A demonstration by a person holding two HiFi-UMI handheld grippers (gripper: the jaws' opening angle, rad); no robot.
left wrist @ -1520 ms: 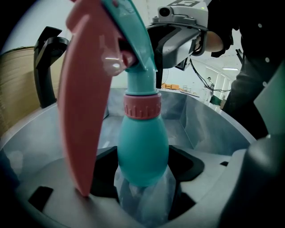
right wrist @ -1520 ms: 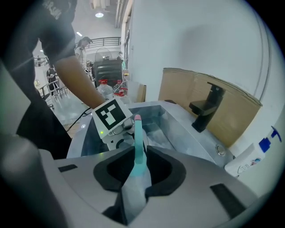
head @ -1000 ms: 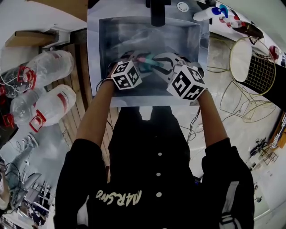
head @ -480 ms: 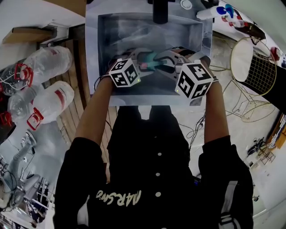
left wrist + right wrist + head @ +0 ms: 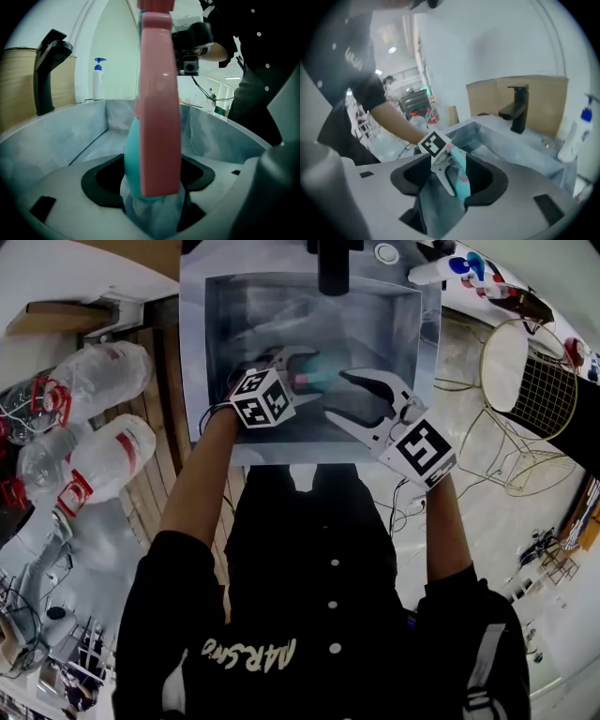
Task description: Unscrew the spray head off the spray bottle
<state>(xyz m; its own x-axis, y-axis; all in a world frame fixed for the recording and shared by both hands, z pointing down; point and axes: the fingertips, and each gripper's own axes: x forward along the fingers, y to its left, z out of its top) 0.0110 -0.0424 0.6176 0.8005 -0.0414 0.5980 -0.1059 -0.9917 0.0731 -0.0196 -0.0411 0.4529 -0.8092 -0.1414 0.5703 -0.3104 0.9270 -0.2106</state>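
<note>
The spray bottle (image 5: 315,371) has a teal head (image 5: 136,159) with a pink trigger (image 5: 159,108) and a clear neck. It is held over the steel sink (image 5: 199,343). My left gripper (image 5: 294,366) is shut on the bottle just below the head, seen close in the left gripper view (image 5: 152,213). My right gripper (image 5: 339,395) stands a little to the right of the bottle and apart from it. Its jaws are opening and nothing is between them. In the right gripper view the bottle's head (image 5: 460,176) and the left gripper (image 5: 440,161) show beyond the right gripper (image 5: 450,199).
A black faucet (image 5: 333,263) stands at the sink's far edge, with a white pump bottle (image 5: 97,79) beside it. Large clear water jugs (image 5: 94,381) lie at the left. A wire stand (image 5: 534,381) is at the right.
My right gripper has let go of the spray head, opened, and drawn back to the right and toward me. The left gripper keeps its hold on the bottle.
</note>
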